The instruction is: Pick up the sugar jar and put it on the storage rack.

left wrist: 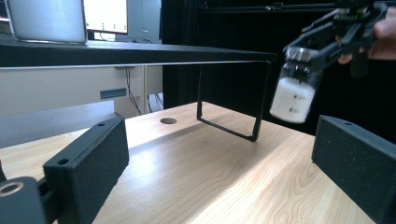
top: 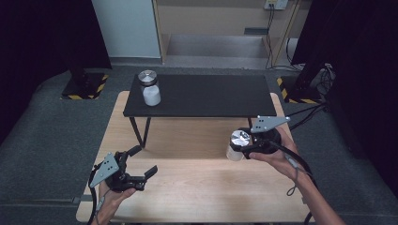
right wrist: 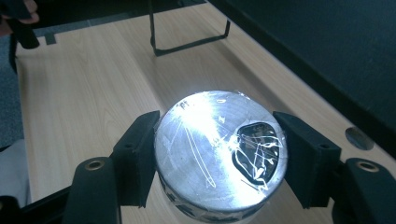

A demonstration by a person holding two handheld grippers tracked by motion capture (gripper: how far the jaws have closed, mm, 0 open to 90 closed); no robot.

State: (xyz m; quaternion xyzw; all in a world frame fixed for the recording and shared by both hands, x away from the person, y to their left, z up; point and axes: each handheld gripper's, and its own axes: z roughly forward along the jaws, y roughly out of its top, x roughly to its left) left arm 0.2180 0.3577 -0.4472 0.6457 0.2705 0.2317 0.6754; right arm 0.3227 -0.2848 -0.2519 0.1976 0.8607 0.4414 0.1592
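Near the desk's point(top: 197, 187) front-left corner, left gripper point(top: 136, 165) fingers gape, idle; right gripper point(top: 240, 143) fingers clamp a lidded jar point(top: 237, 145) aloft, apparently for carrying.

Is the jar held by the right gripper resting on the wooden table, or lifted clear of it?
Apart. In the left gripper view the jar hangs tilted in the right gripper, with dark background visible between its base and the wooden table.

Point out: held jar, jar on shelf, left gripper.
held jar point(right wrist: 219, 149), right gripper view, on its metal lid
jar on shelf point(top: 150, 93), high view, on its white body
left gripper point(top: 142, 161), high view, between its open jaws
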